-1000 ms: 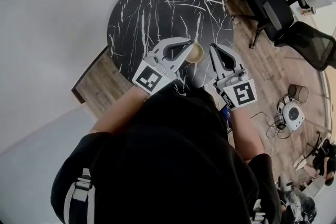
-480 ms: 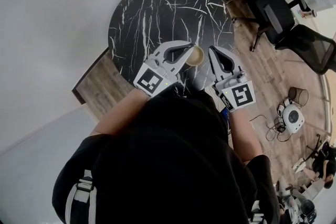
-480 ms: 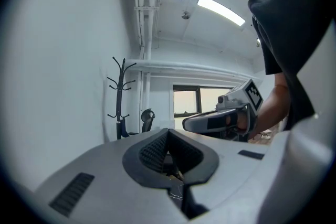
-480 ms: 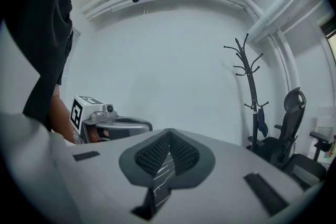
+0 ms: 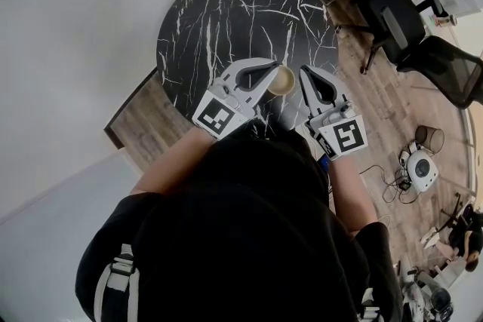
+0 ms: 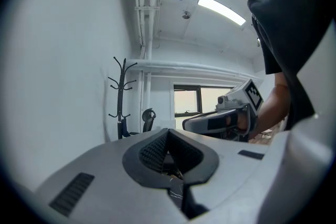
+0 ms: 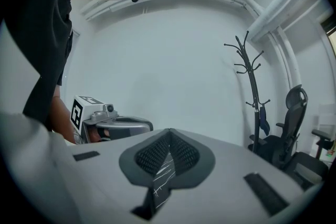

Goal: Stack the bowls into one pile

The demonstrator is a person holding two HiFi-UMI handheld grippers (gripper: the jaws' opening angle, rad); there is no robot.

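A small tan bowl (image 5: 281, 81) sits near the person's edge of a round black table (image 5: 226, 11) that is veined with white lines like marble. In the head view the bowl is a round, pale brownish shape with a lighter rim and a darker hollow. From this steep angle I cannot tell whether it is one bowl or several nested together. It lies between the tips of the two tools, just beside the left gripper (image 5: 273, 69), and I cannot tell whether they touch. The right gripper (image 5: 304, 72) is a little way off on the bowl's other side. Both grippers are clenched and empty. In each gripper view the ribbed dark pads meet at their tips, and only the veined tabletop shows through the opening behind them. Each gripper view also shows the other gripper, with its marker cube, held level alongside.
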